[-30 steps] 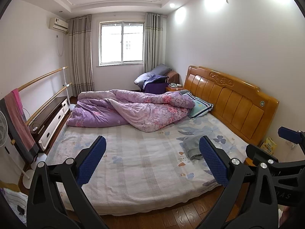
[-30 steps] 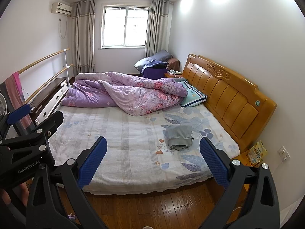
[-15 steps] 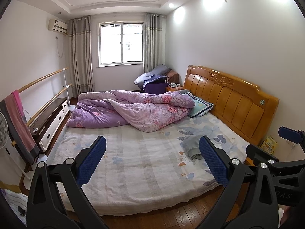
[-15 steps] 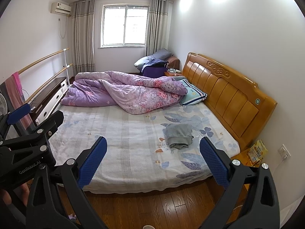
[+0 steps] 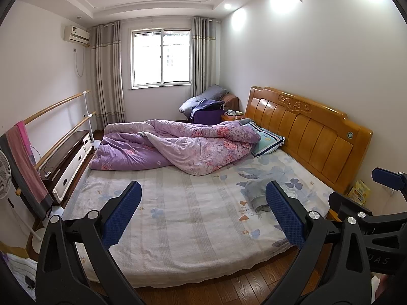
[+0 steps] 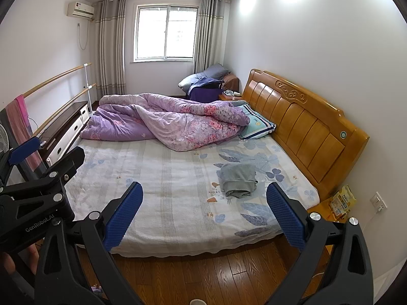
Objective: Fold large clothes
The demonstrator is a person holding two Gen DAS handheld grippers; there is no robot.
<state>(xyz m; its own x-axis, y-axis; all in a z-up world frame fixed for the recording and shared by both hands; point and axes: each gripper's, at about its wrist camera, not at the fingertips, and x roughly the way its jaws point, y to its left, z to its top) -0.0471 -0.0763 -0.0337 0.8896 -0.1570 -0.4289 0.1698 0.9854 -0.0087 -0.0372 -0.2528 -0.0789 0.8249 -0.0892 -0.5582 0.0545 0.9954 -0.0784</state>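
- Left gripper [image 5: 203, 214] and right gripper [image 6: 203, 214]: jaws wide, empty, same as before.
- Folded grey garment [image 6: 237, 180] unmoved on bed [image 6: 168, 178], near headboard [image 6: 305, 127].
- Views barely shifted.

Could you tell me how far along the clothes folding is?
One grey garment already lies folded on the bed near the headboard. Nothing is in hand: the left claw and right claw are open and empty. No other loose clothes show on the bed.

left gripper [image 5: 203, 213]: jaws wide apart, empty | right gripper [image 6: 203, 214]: jaws wide apart, empty
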